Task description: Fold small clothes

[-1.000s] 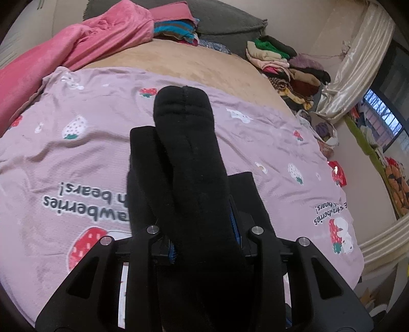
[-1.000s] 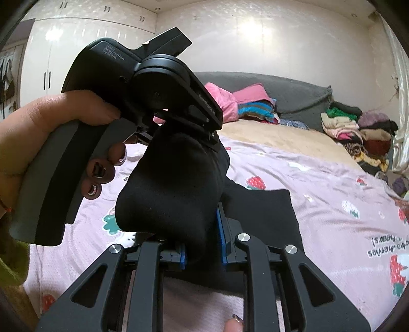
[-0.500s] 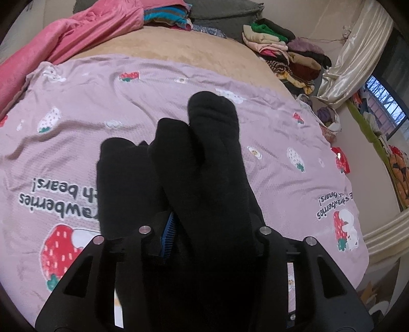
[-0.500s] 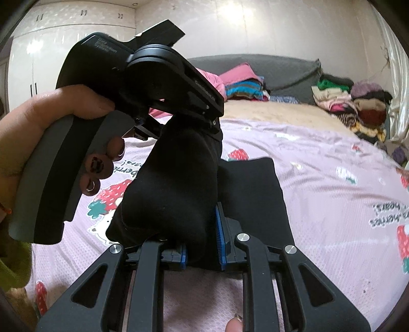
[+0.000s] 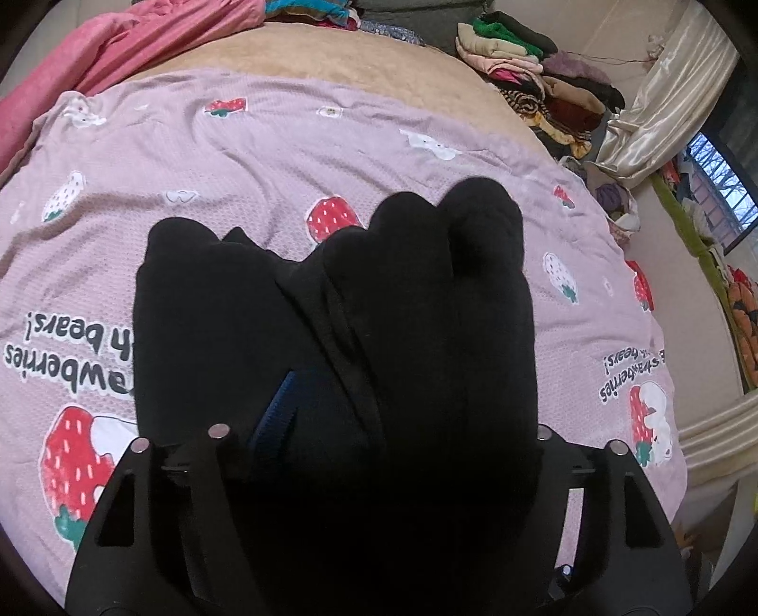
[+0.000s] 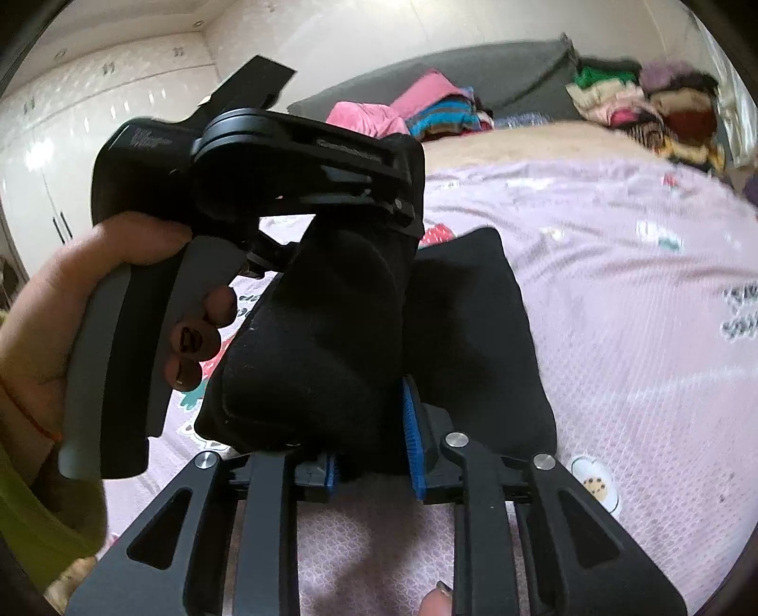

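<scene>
A bundle of black socks (image 5: 426, 308) hangs between my two grippers, just above the pink strawberry blanket (image 5: 331, 142). My left gripper (image 5: 398, 407) has its jaws wide apart and opening. The cloth drapes over them, leaving one blue pad (image 5: 277, 412) bare and the other finger hidden. In the right wrist view a hand (image 6: 61, 308) holds that gripper's handle, and its fingers vanish into the socks (image 6: 331, 331). My right gripper (image 6: 372, 455) pinches the bundle's lower end between its blue pads while its jaws are opening. Another black piece (image 6: 473, 331) lies flat on the blanket behind.
A pink fleece blanket (image 5: 118, 42) lies bunched at the bed's far left. Stacks of folded clothes (image 5: 530, 71) sit at the far right by a cream curtain (image 5: 663, 95). White wardrobe doors (image 6: 71, 142) stand on the left. The bed's edge drops off on the right.
The left jaws have spread much wider and the sock bundle has fanned out between them. Both grippers have sunk toward the blanket. The right gripper has rolled and its pads have parted slightly.
</scene>
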Available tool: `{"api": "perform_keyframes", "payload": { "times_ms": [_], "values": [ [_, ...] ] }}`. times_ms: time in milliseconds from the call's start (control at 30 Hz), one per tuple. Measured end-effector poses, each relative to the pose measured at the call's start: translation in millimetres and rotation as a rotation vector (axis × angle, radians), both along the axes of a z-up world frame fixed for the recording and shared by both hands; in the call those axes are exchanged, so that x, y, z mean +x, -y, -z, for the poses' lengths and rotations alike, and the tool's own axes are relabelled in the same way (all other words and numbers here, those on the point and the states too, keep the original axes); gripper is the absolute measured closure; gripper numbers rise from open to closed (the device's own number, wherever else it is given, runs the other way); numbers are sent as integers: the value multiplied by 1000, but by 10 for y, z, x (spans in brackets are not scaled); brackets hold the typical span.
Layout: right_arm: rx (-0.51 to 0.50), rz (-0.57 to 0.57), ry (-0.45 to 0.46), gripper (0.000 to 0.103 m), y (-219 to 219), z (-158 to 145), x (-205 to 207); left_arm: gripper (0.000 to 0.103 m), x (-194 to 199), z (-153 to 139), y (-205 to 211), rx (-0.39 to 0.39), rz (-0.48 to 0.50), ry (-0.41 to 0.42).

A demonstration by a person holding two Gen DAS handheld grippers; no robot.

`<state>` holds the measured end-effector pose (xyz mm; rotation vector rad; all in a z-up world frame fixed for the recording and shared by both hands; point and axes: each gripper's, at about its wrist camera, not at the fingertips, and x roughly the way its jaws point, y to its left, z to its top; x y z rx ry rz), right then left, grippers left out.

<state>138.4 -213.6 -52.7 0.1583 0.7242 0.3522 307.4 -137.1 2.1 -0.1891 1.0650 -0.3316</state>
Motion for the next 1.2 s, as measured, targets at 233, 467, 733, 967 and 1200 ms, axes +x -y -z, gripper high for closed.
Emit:
{"api": "perform_keyframes", "payload": {
  "times_ms": [233, 467, 733, 967, 1200],
  "values": [
    [89, 2, -72, 73, 67, 41, -2, 25, 17, 51, 73, 5, 20, -17],
    [89, 22, -99, 66, 192, 34, -1, 12, -11, -22, 62, -56, 38, -12],
    [175, -19, -160, 37, 305, 13, 49, 12, -166, -136, -199, -102, 4, 24],
    [296, -76, -270, 29, 375, -105, 502, 12, -449, -62, -575, -57, -44, 71],
    [292, -76, -354, 34, 361, -148, 1098, 12, -597, 13, -748, -5, -56, 88]
  ]
}}
